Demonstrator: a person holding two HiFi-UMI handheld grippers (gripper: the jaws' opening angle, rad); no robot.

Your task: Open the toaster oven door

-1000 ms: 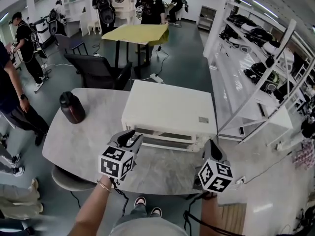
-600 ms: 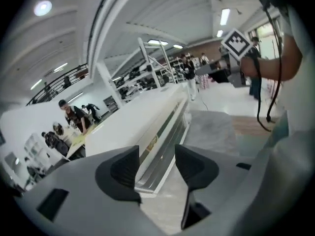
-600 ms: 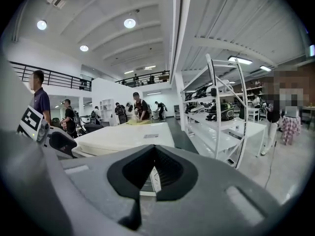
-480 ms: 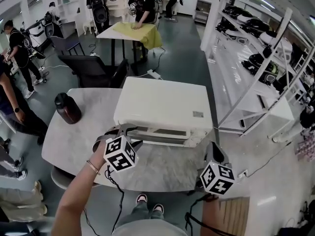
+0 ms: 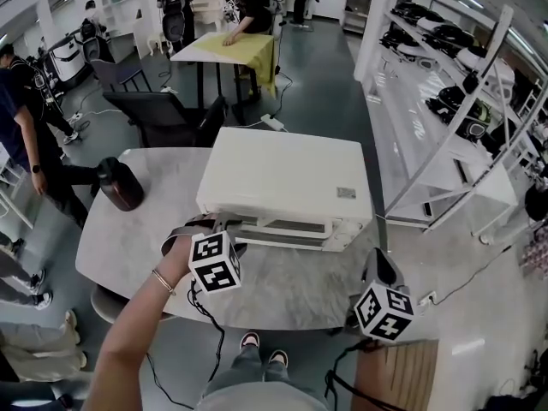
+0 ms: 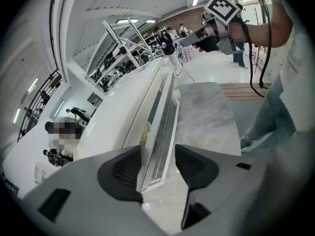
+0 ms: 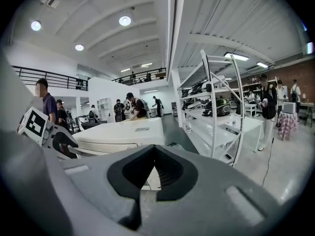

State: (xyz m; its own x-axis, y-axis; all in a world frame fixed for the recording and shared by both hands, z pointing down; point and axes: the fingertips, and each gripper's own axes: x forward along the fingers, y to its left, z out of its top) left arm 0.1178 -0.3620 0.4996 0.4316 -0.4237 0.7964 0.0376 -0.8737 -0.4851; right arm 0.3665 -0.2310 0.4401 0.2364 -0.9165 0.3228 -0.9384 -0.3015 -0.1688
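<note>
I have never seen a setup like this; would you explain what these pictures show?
A person holds a two-jaw gripper in each hand; the marker cubes are part of them. One picture comes from a camera on the person's head, looking down; the other two from cameras on the grippers. On the table stand a white oven and a dark bottle. The left gripper has open jaws around the door handle, not clamped. The right gripper is shut and empty, near the table's right corner.

The left claw (image 5: 210, 227) is at the white toaster oven's (image 5: 287, 178) front-left corner. The right claw (image 5: 379, 268) hovers by the marble surface's (image 5: 128, 238) right edge.
</note>
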